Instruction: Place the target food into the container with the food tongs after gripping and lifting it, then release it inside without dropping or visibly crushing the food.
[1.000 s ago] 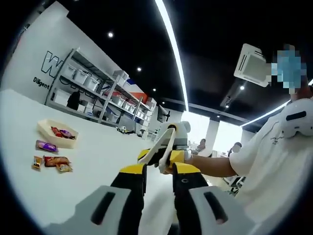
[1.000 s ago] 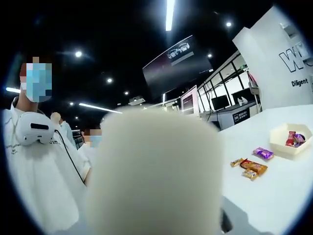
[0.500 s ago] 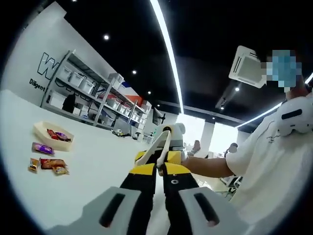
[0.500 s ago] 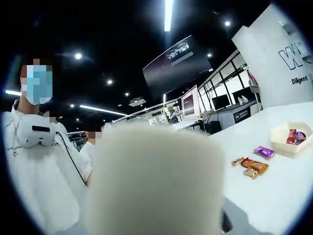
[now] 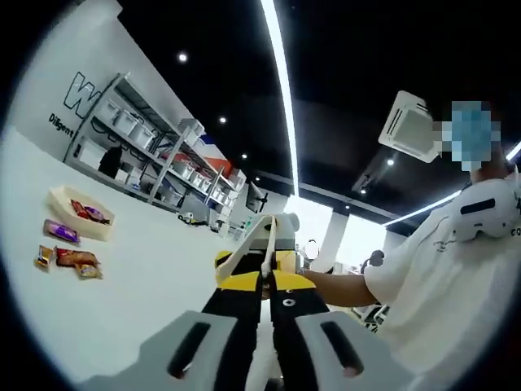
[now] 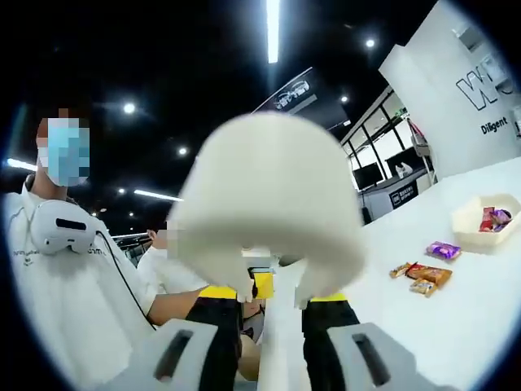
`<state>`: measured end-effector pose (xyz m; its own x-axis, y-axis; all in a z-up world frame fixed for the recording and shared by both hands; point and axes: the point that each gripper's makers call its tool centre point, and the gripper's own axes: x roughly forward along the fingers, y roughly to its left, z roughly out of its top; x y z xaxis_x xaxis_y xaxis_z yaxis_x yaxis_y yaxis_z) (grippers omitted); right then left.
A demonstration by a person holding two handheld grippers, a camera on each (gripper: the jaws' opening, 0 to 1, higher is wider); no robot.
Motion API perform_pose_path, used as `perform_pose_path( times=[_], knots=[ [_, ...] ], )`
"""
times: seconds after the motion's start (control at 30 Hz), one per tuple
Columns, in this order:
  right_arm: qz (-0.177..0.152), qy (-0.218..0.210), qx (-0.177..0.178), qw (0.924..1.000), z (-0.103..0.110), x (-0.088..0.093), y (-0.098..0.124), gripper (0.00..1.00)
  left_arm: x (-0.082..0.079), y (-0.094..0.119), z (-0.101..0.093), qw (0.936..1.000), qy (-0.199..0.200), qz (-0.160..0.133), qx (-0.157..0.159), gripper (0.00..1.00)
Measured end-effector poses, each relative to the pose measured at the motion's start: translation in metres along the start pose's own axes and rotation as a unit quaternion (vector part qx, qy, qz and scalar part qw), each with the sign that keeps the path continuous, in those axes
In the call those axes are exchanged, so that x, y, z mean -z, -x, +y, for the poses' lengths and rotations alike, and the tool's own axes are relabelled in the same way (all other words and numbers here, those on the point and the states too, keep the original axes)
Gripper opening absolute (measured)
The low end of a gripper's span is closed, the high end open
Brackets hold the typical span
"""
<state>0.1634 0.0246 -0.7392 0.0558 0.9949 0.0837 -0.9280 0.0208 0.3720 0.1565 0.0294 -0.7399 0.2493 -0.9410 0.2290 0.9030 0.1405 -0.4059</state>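
Snacks (image 5: 67, 259) are seen lying loose on the white table (image 5: 138, 285) at 9 o'clock in the left gripper view, just beside a cream tray (image 5: 79, 213) in which two more wrapped snacks lie. Cream tongs (image 5: 259, 240) are clenched between the left gripper (image 5: 262, 287) jaws. In the right gripper view the right gripper (image 6: 273, 295) jaws are spread around the tongs' blurred rounded end (image 6: 269, 204); a firm grip cannot be told.

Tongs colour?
The tongs are cream-white, clearest in the right gripper view; in the left gripper view both grippers' yellow-tipped jaws close on them.
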Motion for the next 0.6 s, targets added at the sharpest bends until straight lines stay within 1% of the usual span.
perform_pose_path(
  times=[0.07,0.17,0.23,0.3,0.33,0.4,0.43,0.5,0.57,0.6],
  knots=[
    [-0.010,-0.001,-0.004,0.9999,0.002,-0.004,-0.002,0.20,0.000,0.000,0.000,0.9999,0.012,-0.004,0.005,0.02],
    [-0.017,0.005,-0.002,0.9998,0.001,-0.007,-0.004,0.20,0.000,-0.001,0.000,0.9999,0.014,-0.005,0.005,0.02],
    [-0.020,-0.009,-0.007,0.9997,0.002,-0.008,-0.003,0.20,0.002,-0.003,-0.003,0.9998,0.017,-0.001,0.010,0.02],
    [-0.017,-0.011,-0.009,0.9997,0.003,-0.007,-0.002,0.20,0.004,-0.004,-0.004,0.9998,0.017,0.005,0.011,0.02],
    [-0.017,-0.015,-0.010,0.9997,0.003,-0.007,-0.002,0.19,0.005,-0.005,-0.004,0.9997,0.019,0.008,0.012,0.02],
    [-0.014,-0.035,-0.011,0.9992,0.004,-0.006,-0.001,0.18,0.005,-0.005,-0.004,0.9996,0.021,0.008,0.014,0.02],
    [-0.013,-0.040,-0.014,0.9990,0.005,-0.005,-0.001,0.16,0.005,-0.006,-0.004,0.9996,0.022,0.009,0.013,0.02],
    [-0.023,-0.017,-0.005,0.9996,0.004,-0.007,0.000,0.13,0.008,-0.007,0.000,0.9997,0.016,0.016,0.004,0.02],
    [-0.016,-0.015,-0.003,0.9997,0.006,-0.004,0.000,0.11,0.010,-0.007,0.002,0.9996,0.018,0.020,-0.002,0.03],
    [-0.018,-0.013,-0.004,0.9997,0.006,-0.003,0.000,0.10,0.011,-0.007,0.003,0.9997,0.018,0.019,-0.003,0.03]
  ],
)
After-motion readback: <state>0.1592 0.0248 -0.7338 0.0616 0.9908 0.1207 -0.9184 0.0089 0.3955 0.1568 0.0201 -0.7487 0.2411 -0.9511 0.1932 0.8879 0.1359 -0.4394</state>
